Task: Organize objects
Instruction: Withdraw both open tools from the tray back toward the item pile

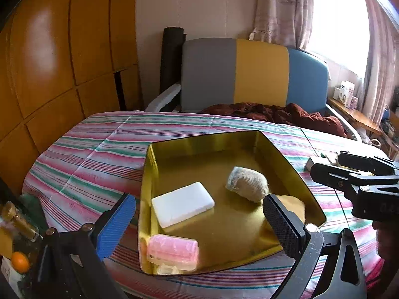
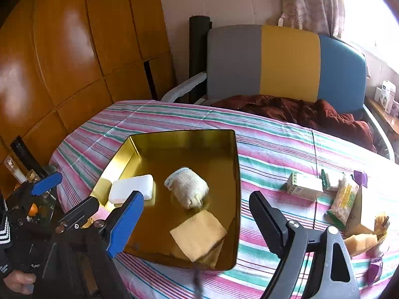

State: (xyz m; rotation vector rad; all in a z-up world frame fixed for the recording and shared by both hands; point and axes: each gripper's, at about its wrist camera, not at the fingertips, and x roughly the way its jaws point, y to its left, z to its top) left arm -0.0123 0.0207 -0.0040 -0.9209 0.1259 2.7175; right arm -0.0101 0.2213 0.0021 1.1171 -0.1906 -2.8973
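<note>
A gold metal tray (image 1: 149,174) (image 2: 237,174) sits on the striped cloth. Inside it lie a white block (image 1: 183,204) (image 2: 132,188), a rolled beige sock (image 1: 247,183) (image 2: 187,186), a pink ridged case (image 1: 173,251) and a yellow square cloth (image 2: 198,234) (image 1: 295,203). My left gripper (image 1: 199,196) hangs open over the tray's near side with nothing between its fingers. My right gripper (image 2: 197,194) is open over the tray's near right corner, also with nothing in it. The left wrist view shows it to the right of the tray (image 1: 325,164).
Right of the tray lie a small green-yellow box (image 2: 303,185), a snack packet (image 2: 345,200), a yellow sponge (image 2: 360,243) and purple pieces (image 2: 360,178). Bottles (image 1: 18,220) and an orange (image 1: 20,261) stand at the left edge. Behind the table is a chair (image 1: 259,72) with a dark red blanket (image 1: 274,113).
</note>
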